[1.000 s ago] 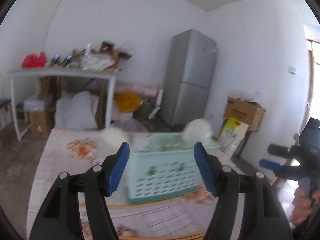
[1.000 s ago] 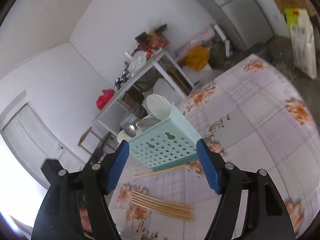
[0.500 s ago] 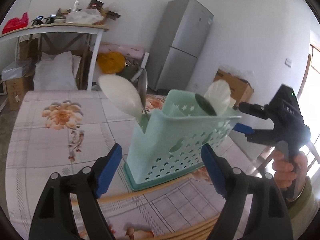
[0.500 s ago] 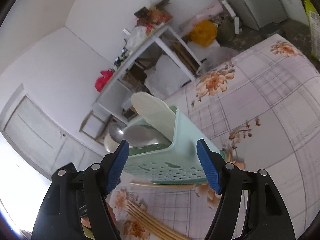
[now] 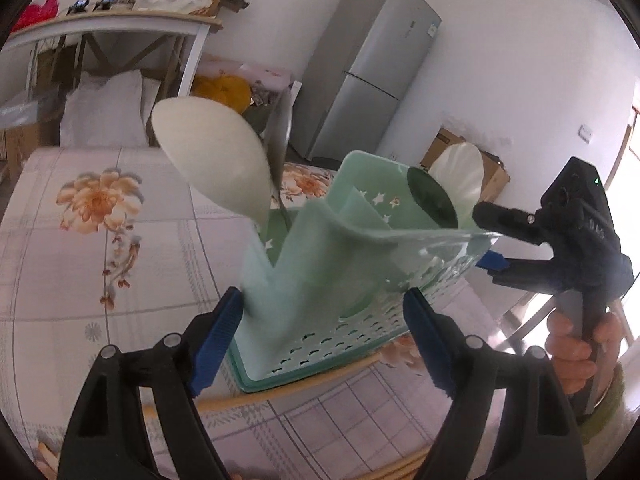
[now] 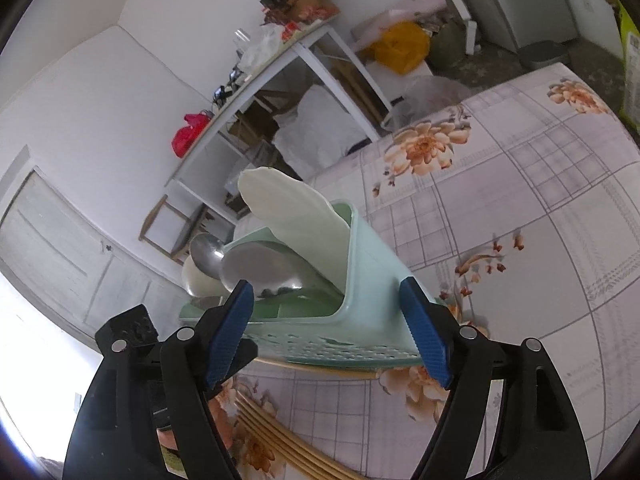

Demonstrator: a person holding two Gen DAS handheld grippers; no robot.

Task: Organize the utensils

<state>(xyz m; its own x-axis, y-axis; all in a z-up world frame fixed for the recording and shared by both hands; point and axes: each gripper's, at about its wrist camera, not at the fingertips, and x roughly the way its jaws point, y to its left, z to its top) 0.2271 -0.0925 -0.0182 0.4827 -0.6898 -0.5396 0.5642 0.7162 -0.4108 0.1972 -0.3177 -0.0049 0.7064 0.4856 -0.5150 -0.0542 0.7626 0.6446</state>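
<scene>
A mint-green perforated basket (image 5: pixel 340 272) stands on the flowered table (image 5: pixel 80 248). It holds white plastic spoons (image 5: pixel 216 168) and metal spoons (image 6: pixel 260 268). One end of it sits between the fingers of my left gripper (image 5: pixel 324 304), whose pads lie close along its sides without clamping. The opposite end of the basket (image 6: pixel 360 264) lies between the fingers of my right gripper (image 6: pixel 327 292), whose jaws are opening. A single chopstick (image 5: pixel 280 392) lies along the basket's foot. A bundle of chopsticks (image 6: pixel 280 436) rests nearer to me.
A person's hand (image 5: pixel 572 348) grips the right tool. Beyond the table are a grey fridge (image 5: pixel 368 68), a cluttered white shelf (image 5: pixel 120 24), a cardboard box (image 5: pixel 492 168) and a white door (image 6: pixel 60 248).
Both grippers have closed in on the basket from opposite ends and tipped downward. Their jaws stand wider than before, and the basket's ends now lie between the fingers.
</scene>
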